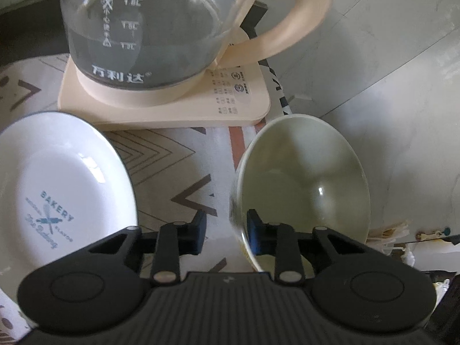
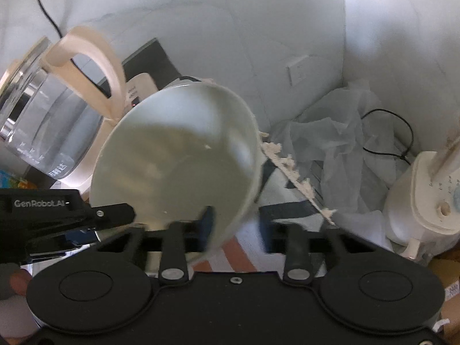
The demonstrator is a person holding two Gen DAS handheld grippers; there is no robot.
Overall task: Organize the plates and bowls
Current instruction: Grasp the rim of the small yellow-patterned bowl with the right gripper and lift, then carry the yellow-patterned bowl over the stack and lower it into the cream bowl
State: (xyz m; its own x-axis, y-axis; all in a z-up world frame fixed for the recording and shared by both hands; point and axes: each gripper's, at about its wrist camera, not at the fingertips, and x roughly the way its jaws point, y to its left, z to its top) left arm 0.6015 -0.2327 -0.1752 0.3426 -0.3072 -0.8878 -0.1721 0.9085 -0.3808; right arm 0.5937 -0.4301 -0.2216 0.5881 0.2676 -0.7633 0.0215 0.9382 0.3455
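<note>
Both grippers meet on one pale green bowl (image 1: 302, 184): the left gripper (image 1: 225, 234) stands partly open with its right finger inside the bowl and its left finger outside, the rim between them with a gap left over, so it does not look clamped; the right gripper (image 2: 237, 225) is likewise partly open, straddling the bowl's (image 2: 184, 155) near right rim, and whether either pad presses the wall I cannot tell. Tilted steeply, the bowl shows its opening toward the cameras and its base toward the far side, above the patterned counter (image 1: 178, 155), just right of the white bakery plate (image 1: 57, 184) and near the glass kettle (image 1: 143, 28) on its cream base. The step in hand appears to be passing or steadying the bowl. To do it well, one gripper should close squarely across the rim before the other lets go, then level the opening upward before moving. Being round, the bowl has no long axis; its axis of symmetry leans near-to-far. A glazed wall could slip from a shallow pinch.
</note>
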